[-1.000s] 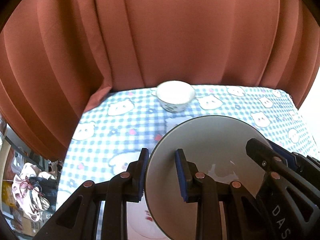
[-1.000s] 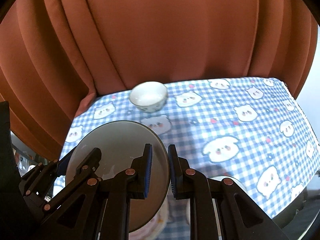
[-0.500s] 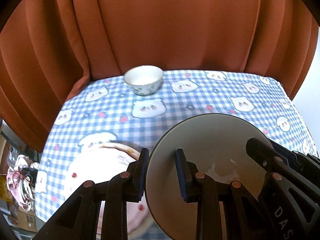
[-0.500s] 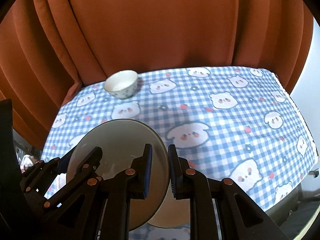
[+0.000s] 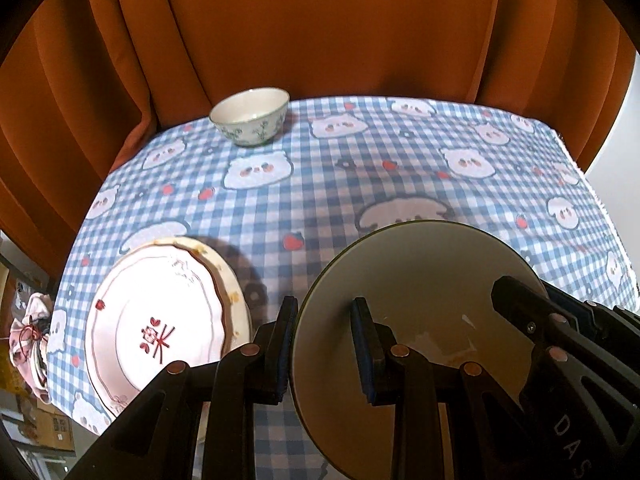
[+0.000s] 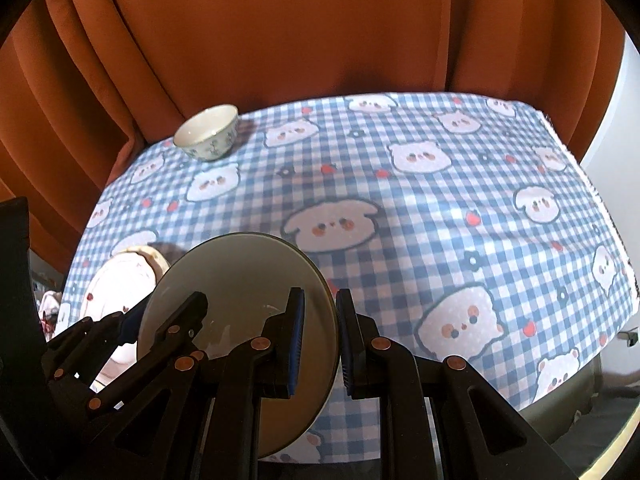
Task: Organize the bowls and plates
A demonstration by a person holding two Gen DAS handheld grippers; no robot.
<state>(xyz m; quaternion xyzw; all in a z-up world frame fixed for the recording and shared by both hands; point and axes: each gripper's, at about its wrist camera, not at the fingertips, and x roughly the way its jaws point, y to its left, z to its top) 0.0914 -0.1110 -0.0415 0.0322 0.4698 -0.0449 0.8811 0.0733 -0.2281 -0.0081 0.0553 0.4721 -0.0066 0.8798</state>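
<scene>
So the round grey-beige ceramic plate (image 5: 420, 280) hangs above the checked tablecloth (image 6: 400, 208), left gripper (image 5: 324, 344) and right gripper (image 6: 320, 340) each clamped on its rim (opposite edges). Pink flowered plates (image 5: 160, 312) already stacked; small white bowl (image 5: 250, 120) remains apart.

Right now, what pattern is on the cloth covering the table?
The tablecloth is blue-and-white gingham with white cartoon animal faces and small red strawberries; the right wrist view shows it best.
</scene>
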